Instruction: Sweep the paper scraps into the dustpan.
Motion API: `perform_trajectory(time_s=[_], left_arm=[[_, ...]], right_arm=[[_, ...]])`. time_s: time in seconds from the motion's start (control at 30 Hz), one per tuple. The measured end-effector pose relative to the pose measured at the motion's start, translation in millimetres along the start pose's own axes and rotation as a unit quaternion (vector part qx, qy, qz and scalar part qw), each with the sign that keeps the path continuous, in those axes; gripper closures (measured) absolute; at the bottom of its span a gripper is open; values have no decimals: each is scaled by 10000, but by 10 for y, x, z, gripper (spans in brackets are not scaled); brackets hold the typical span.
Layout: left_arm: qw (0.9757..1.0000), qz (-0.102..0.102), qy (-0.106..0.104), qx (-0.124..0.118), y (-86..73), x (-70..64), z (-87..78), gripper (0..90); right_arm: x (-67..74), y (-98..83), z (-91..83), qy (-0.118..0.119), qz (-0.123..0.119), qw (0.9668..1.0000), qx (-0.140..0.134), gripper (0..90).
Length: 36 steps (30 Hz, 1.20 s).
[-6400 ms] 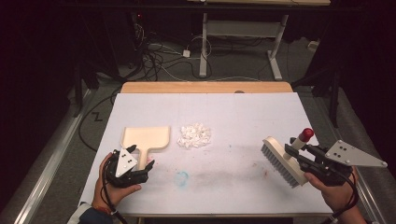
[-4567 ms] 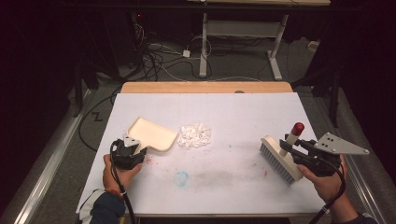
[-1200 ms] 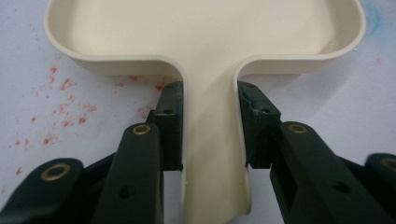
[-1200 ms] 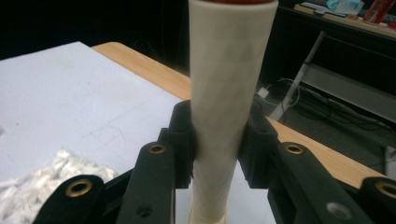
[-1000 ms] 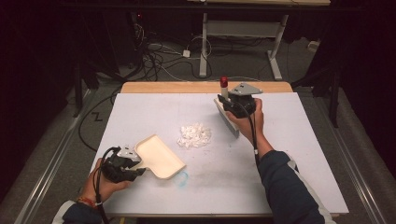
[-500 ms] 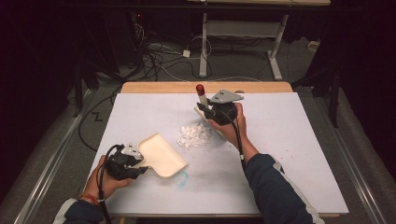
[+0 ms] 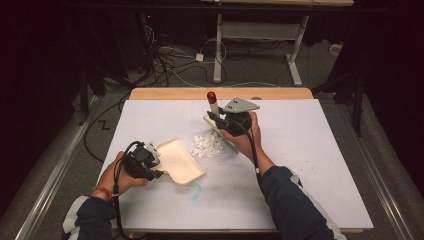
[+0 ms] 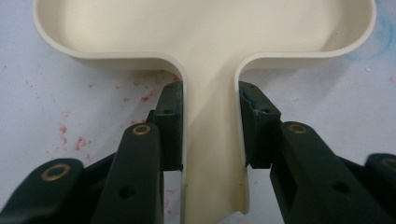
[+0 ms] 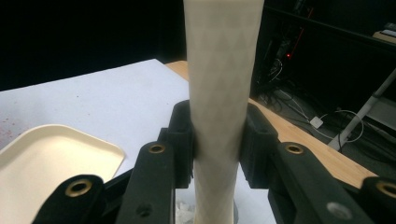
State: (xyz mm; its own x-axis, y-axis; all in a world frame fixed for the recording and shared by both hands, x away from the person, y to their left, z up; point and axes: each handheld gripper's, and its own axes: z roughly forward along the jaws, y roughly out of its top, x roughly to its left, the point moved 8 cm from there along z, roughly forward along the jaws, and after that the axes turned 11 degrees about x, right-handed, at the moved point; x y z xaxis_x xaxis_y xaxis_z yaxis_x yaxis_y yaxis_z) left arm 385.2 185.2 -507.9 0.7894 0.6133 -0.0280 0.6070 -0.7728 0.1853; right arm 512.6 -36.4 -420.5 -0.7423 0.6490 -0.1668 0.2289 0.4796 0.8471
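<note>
Risk of scattering: white crumpled paper scraps point(image 7: 209, 145) between both tongs, brush bristles just behind, cream plastic dustpan point(image 7: 178, 161) lip not quite touching. Left tongs point(image 8: 210, 130) clamped on dustpan handle, right tongs point(image 9: 217, 140) clamped on cream brush handle point(image 9: 219, 84). Blue smudge point(image 7: 194, 191) near left tongs on white table point(image 7: 310, 150), nothing blocking.

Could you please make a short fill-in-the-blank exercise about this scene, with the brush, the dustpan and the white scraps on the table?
1. The left gripper is shut on the ______ of the cream dustpan.
2. The right gripper holds the brush handle, whose tip is coloured ______ in the high view.
3. The white scraps lie between the dustpan and the ______.
4. The table has a ______ cover.

Missing words: handle; red; brush; white
</note>
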Motion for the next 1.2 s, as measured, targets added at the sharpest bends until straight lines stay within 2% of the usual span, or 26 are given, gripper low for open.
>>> perform_trajectory(time_s=[0.13, 0.3, 0.7, 0.73, 0.93, 1.03, 1.07, 1.2], left_arm=[[10000, -59, -4, 78, 59, 11, 4, 635], [9998, -41, 49, 203, 122, 5, 29, 635], [9996, 23, 66, 289, 205, -12, 97, 635], [9996, 23, 53, 287, 220, -16, 107, 635], [9994, 80, 88, 325, 295, -27, 148, 635], [9993, 108, 112, 337, 337, -45, 166, 635], [9994, 98, 105, 327, 362, -61, 170, 635], [9994, 118, 107, 322, 403, -102, 179, 634]], right_arm=[[33, 5, 11, 11, -48, 10000, 25, 699], [95, 7, 22, 90, -102, 9999, 13, 698], [247, 3, 28, 245, -78, 9993, -254, 695], [296, 7, 26, 353, -74, 9988, -325, 695], [408, 16, 19, 477, -164, 9980, -384, 695], [489, 14, 11, 614, -190, 9971, -416, 694], [554, 15, 4, 642, -274, 9967, -409, 694], [673, 39, -30, 748, -354, 9956, -431, 697]])
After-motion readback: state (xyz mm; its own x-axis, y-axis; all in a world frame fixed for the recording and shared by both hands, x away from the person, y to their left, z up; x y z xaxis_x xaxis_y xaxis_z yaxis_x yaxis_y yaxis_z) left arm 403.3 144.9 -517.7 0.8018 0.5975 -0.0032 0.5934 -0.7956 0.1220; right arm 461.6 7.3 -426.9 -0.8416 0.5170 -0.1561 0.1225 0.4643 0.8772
